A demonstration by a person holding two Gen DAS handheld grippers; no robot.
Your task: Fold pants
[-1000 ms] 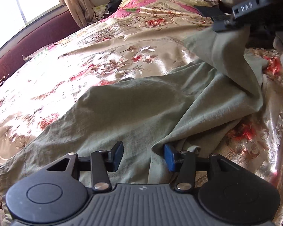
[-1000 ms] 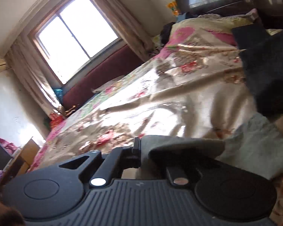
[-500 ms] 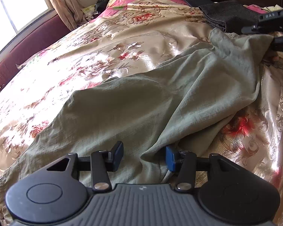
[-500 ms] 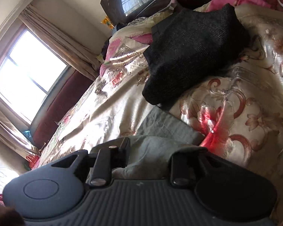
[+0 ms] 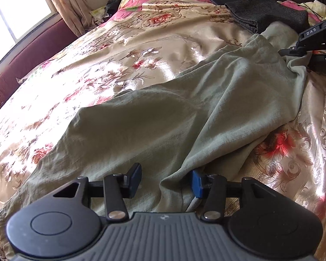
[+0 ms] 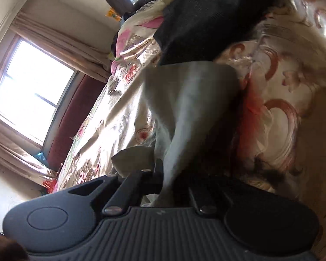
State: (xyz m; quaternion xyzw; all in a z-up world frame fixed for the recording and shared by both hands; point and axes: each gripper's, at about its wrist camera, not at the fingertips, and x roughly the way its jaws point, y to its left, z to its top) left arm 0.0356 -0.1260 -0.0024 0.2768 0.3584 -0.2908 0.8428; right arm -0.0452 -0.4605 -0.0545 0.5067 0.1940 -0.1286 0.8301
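Olive green pants lie spread along the floral bed cover, waist end near me, legs running to the far right. My left gripper is open just above the waist end, a raised fold of cloth between its blue pads. My right gripper is shut on the far leg end of the pants, held low over the bed. It also shows in the left wrist view at the far right, holding that leg end.
A dark folded garment lies on the bed beyond the leg end, also in the right wrist view. The floral bed cover stretches left toward a maroon sofa back and a window.
My right gripper has carried the leg end down and away to the far right, laying the pants out flatter and longer. My left gripper has stayed open at the waist end.
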